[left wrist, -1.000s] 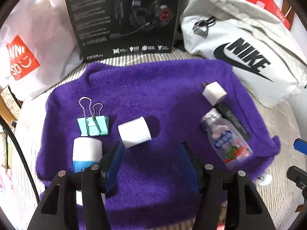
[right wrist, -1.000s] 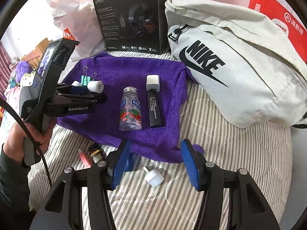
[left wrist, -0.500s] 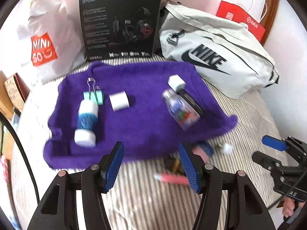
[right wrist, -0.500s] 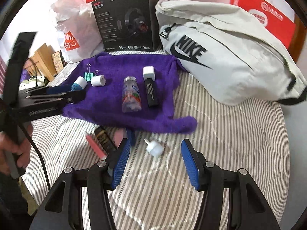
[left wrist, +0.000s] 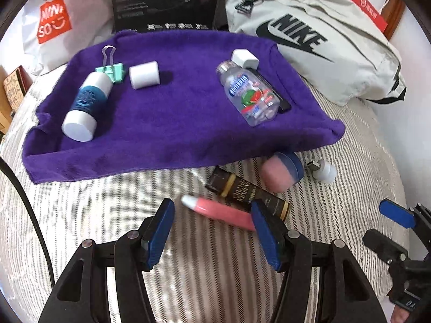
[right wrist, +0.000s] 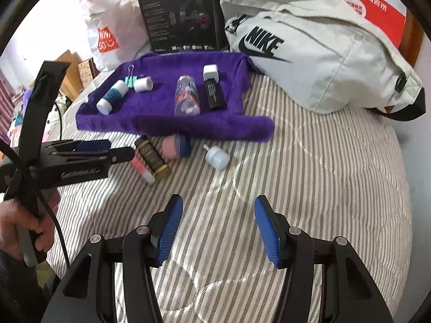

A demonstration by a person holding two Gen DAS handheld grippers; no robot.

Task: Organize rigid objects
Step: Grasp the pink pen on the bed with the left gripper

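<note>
- Towel (left wrist: 175, 123) fills the upper left and middle of my left view; I read it as the sorting spot, since six things already lie on it in two groups.
- At its left a white-and-blue bottle (left wrist: 86, 102), a green clip (left wrist: 114, 71) and a white cap (left wrist: 144, 74) lie close together; at its right a clear bottle (left wrist: 249, 94) lies just beside a black stick (left wrist: 272, 91) with a white plug (left wrist: 244, 58) at its far end.
- Below the towel's edge, on the striped bedcover (left wrist: 80, 215), wait the unsorted ones: pink tube (left wrist: 221, 211), dark tube (left wrist: 247, 192), pink jar (left wrist: 281, 171), small white plug (left wrist: 324, 171).
- My left gripper (left wrist: 212, 231) hangs half open and empty, its right pad overlapping the pink tube's end, so that looks like my next pick.
- In the right view my right gripper (right wrist: 216, 228) is likewise half open, holding nothing, over bare bedcover at lower middle, well short of the small white plug.
</note>
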